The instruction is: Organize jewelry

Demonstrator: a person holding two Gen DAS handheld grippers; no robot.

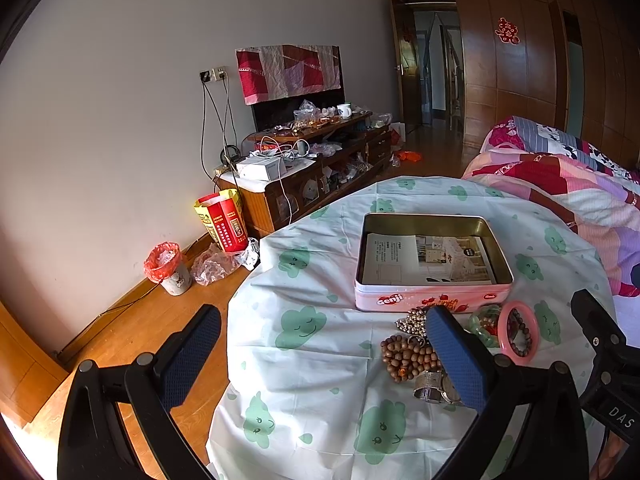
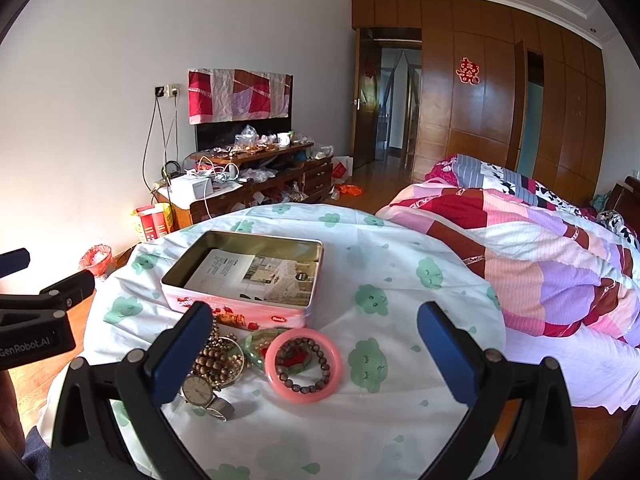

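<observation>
1. Tin box (image 2: 256, 316) on bench holds only a leaflet (image 2: 256, 276); no jewelry inside yet.
2. Pink bangle (image 2: 304, 366), wooden beads (image 2: 218, 362), watch (image 2: 200, 394) heaped just before the tin.
3. Left gripper (image 1: 320, 360) and right gripper (image 2: 316, 360): jaws wide, empty. Task looks unstarted.

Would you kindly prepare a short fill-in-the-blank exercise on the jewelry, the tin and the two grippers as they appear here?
1. The tin has no lid on it and holds only a printed ____.
2. The dark bead bracelet lies inside the ____ bangle.
3. The watch lies on the tablecloth, ____ the tin.
4. Both the left gripper and the right gripper have jaws that are ____.

Missing words: leaflet; pink; outside; open
</observation>
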